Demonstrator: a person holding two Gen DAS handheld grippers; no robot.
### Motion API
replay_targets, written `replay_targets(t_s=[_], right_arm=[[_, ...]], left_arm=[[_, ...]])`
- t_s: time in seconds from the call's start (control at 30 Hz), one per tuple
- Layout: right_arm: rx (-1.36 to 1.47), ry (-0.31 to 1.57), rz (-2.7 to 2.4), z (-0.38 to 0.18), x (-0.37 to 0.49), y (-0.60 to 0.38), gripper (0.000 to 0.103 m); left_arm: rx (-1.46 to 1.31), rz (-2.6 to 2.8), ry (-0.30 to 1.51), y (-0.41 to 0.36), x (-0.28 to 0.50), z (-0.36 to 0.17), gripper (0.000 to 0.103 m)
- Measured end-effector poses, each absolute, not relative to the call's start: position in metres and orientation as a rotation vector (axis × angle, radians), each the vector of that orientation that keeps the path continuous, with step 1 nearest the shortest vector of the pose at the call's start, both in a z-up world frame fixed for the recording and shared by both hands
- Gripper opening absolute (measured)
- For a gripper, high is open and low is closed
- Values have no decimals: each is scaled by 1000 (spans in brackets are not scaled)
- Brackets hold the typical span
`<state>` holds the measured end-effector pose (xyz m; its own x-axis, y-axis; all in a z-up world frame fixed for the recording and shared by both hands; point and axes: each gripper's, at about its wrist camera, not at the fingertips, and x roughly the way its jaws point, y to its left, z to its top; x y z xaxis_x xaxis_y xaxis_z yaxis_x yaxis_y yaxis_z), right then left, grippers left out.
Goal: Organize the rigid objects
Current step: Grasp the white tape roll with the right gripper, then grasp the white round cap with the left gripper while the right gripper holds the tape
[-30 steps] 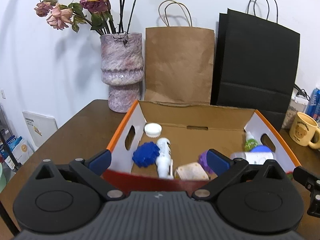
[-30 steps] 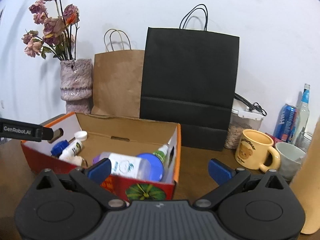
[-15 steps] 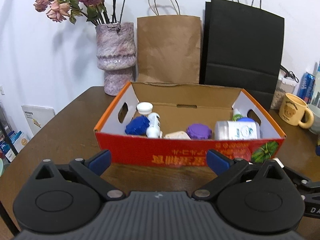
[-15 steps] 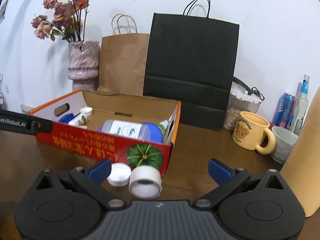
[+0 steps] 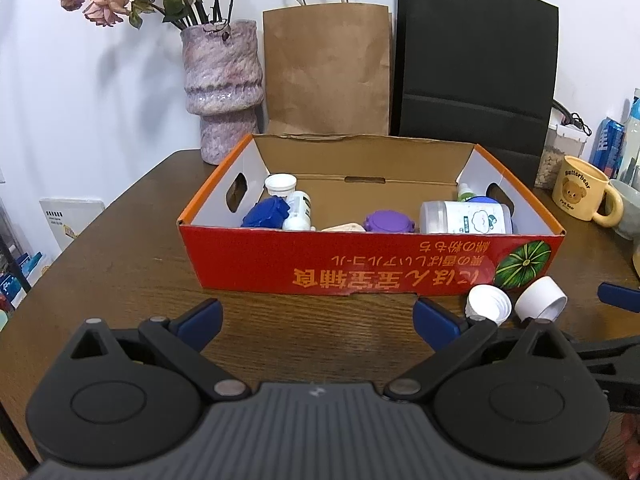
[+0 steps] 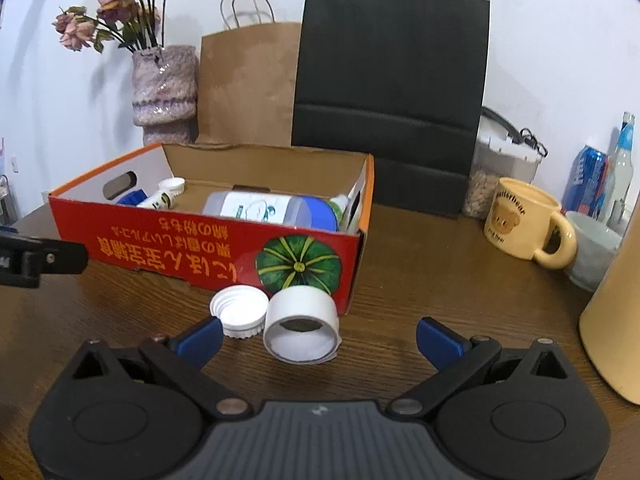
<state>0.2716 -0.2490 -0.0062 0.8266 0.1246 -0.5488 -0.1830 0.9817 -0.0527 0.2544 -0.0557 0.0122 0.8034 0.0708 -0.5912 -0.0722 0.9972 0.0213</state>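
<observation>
Grippers — left (image 5: pixel 316 318), right (image 6: pixel 320 334) — both spread wide, empty, near box (image 5: pixel 360 264) front wall.

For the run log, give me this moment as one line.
left tool: open, empty | right tool: open, empty | two white caps: on table outside red box | box: holds bottles
</observation>
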Motion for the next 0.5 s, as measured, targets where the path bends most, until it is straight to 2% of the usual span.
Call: replay_targets(t_s=[0.2, 0.27, 0.3, 0.5], right_arm=[[-50, 612, 184, -14, 287, -252, 80], [-30, 621, 202, -16, 290, -253, 59], [-14, 629, 219, -16, 291, -254, 44], [-4, 584, 217, -12, 283, -257, 43]], left_arm=[[6, 80, 640, -58, 256, 8, 103], [7, 79, 644, -58, 256, 7, 103], [8, 78, 645, -59, 256, 6, 103], [14, 71, 649, -61, 258, 4, 103]])
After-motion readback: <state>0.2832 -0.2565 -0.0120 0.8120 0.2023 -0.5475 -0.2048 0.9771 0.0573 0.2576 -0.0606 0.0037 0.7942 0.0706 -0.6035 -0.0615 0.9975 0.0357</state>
